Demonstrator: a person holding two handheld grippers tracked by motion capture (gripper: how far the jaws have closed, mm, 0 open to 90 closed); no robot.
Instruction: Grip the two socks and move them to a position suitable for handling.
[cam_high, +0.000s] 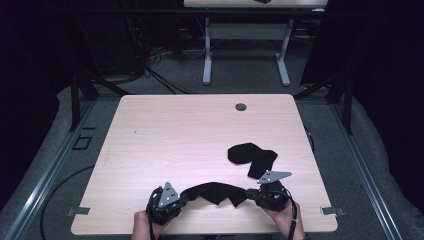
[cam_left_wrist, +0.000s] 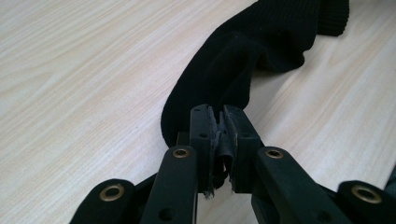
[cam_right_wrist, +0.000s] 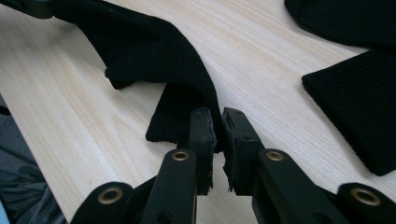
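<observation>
Item: one black sock (cam_high: 215, 192), knit, lying stretched along the near edge of the counter (cam_high: 175, 135) between the two tools. The left tool (cam_high: 186, 199) is clenching one end of it; in the left gripper view the jaws are standing nearly closed with a fold of cloth pinched between the pads (cam_left_wrist: 229, 140), the rest of the sock (cam_left_wrist: 261, 46) trailing away over the wood. The right tool (cam_high: 251, 192) is gripping the other end; in the right gripper view its jaws are closing on a thin edge of knit (cam_right_wrist: 187, 79), a ribbed cuff folding under just beside them. Second item: another black sock (cam_high: 251, 156), lying loose farther in and to the right, apart from the first and close behind the right tool. Handling, as judged: light, soft, limp, sagging wherever it is not held, not fragile, not slippery against rubber pads; the ends are offering the best hold, and a thin pinch may be slipping under tension, so a deeper bite on the cuff would be holding better. Room: the near edge is lying just below both tools, leaving little margin toward the person; the far and left parts of the counter are lying open, with only a small round grommet (cam_high: 241, 106) near the far edge.
</observation>
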